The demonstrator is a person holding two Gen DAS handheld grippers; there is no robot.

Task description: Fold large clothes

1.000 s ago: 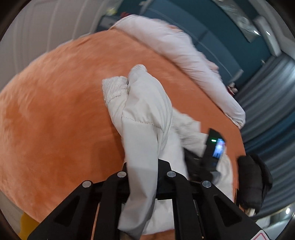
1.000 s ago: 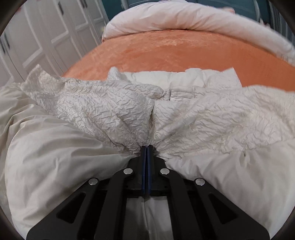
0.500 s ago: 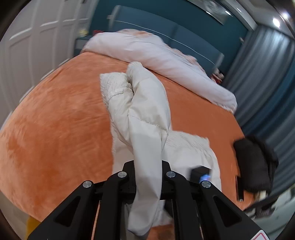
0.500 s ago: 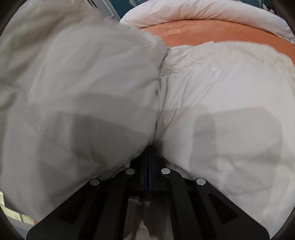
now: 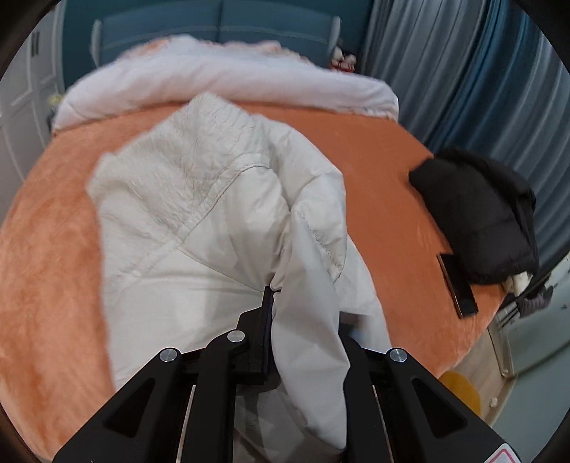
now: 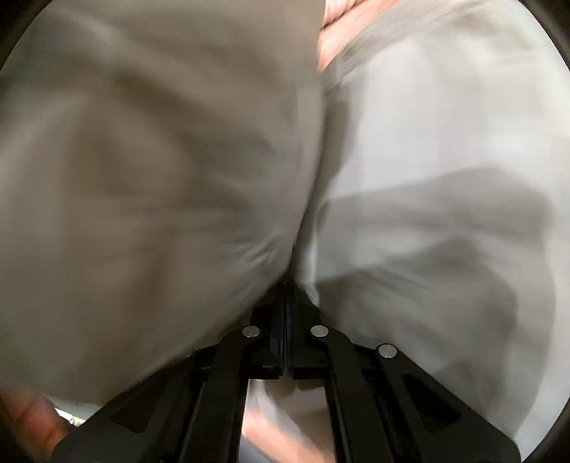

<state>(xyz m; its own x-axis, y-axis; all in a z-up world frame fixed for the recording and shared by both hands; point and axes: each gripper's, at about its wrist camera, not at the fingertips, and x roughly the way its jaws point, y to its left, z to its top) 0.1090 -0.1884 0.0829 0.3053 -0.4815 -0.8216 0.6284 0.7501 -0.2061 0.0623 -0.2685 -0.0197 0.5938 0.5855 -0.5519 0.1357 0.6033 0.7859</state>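
Observation:
A large white padded jacket (image 5: 199,199) lies bunched on the orange bed cover (image 5: 46,256). My left gripper (image 5: 276,290) is shut on a fold of its smooth white cloth, which drapes down over the right finger. In the right wrist view the same white jacket (image 6: 427,160) fills almost the whole picture, blurred and very close. My right gripper (image 6: 288,285) is shut on a pinch of that cloth, which bulges out to both sides of the fingertips. Everything behind the cloth is hidden there.
A rolled white duvet (image 5: 221,82) lies along the far side of the bed before a blue headboard (image 5: 213,32). A black garment (image 5: 477,213) and a dark phone (image 5: 457,285) lie at the bed's right edge. Grey-blue curtains (image 5: 463,71) hang on the right.
Both grippers swung sideways with the jacket. The left view turned toward the headboard and curtains, and the jacket spread wider. Cloth closed over the right view, hiding the bed.

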